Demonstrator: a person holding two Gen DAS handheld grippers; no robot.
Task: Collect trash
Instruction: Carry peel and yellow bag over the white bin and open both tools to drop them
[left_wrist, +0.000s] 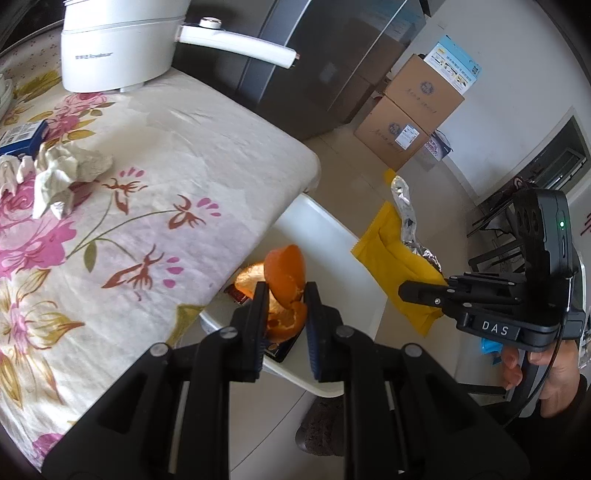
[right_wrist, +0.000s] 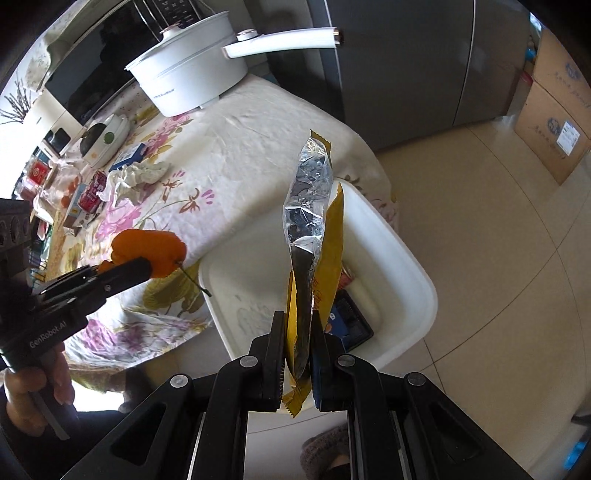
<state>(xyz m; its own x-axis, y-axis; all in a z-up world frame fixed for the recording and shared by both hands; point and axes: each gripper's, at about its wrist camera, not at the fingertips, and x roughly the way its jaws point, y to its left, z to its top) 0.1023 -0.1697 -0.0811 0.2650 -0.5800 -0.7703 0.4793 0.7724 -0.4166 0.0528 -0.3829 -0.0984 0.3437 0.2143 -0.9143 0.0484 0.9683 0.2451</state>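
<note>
On the left wrist view, a floral tablecloth fills the nine o'clock side, with a crumpled tissue lying on it at about ten o'clock beside a blue box. A white pot with a long handle stands at eleven o'clock. At the centre, the left gripper is clamped on a curl of orange peel, its two fingers pressing the peel from either side, above the edge of a white bin that sits just beside the table's corner. More peel and a dark wrapper lie in the bin under the fingers. At three o'clock the right gripper, held in the person's hand, appears side-on with a yellow foil wrapper at its tip. Cardboard boxes are stacked on the floor at one o'clock.

On the right wrist view, the left gripper enters from nine o'clock carrying the orange peel over the tablecloth, near the bin's rim. At the centre, the right gripper is closed on the yellow foil wrapper, which stands up from the fingers towards twelve o'clock, silver side showing, above the white bin. A dark tray lies inside the bin at five o'clock of the wrapper.
</note>
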